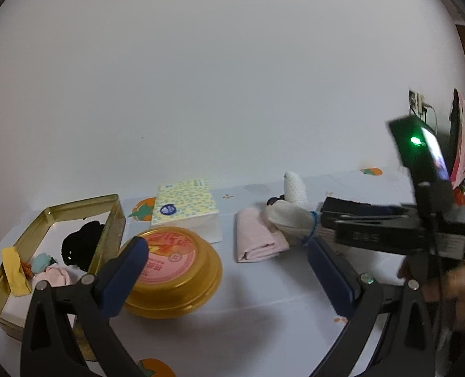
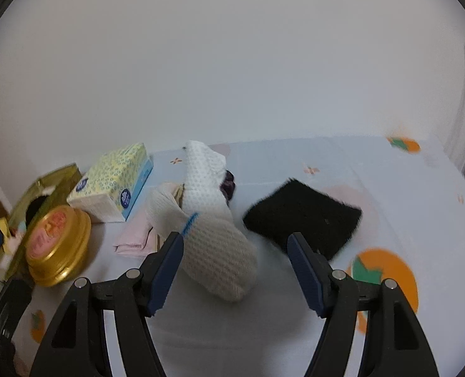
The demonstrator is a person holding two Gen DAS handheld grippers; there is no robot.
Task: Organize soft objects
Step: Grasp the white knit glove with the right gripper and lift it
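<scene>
Both grippers empty, jaws apart. Left gripper (image 1: 229,270) hangs over the counter (image 1: 264,298), a white cloth with orange fruit prints. Its left finger overlaps the round gold tin (image 1: 176,273) with the pink label, in the left wrist view.

Right gripper (image 2: 235,267) is open above the front end of the cream waffle-knit cloth (image 2: 213,238), not pressing it. The cloth has a blue band round its middle; its white far end lies over a dark purple item (image 2: 229,183).

Black fuzzy pad (image 2: 304,215) lies flat on the counter, right of the knit cloth, just beyond the right finger.

Folded pink cloth (image 1: 257,235) lies left of the knit cloth and touches it. Tissue pack (image 1: 187,207), yellow-green floral, stands behind the round tin.

Open gold rectangular tin (image 1: 113,220) at far left holds a black soft piece (image 1: 81,245), a yellow strip (image 1: 14,270) over the near rim, and small pink, teal and orange bits.
</scene>
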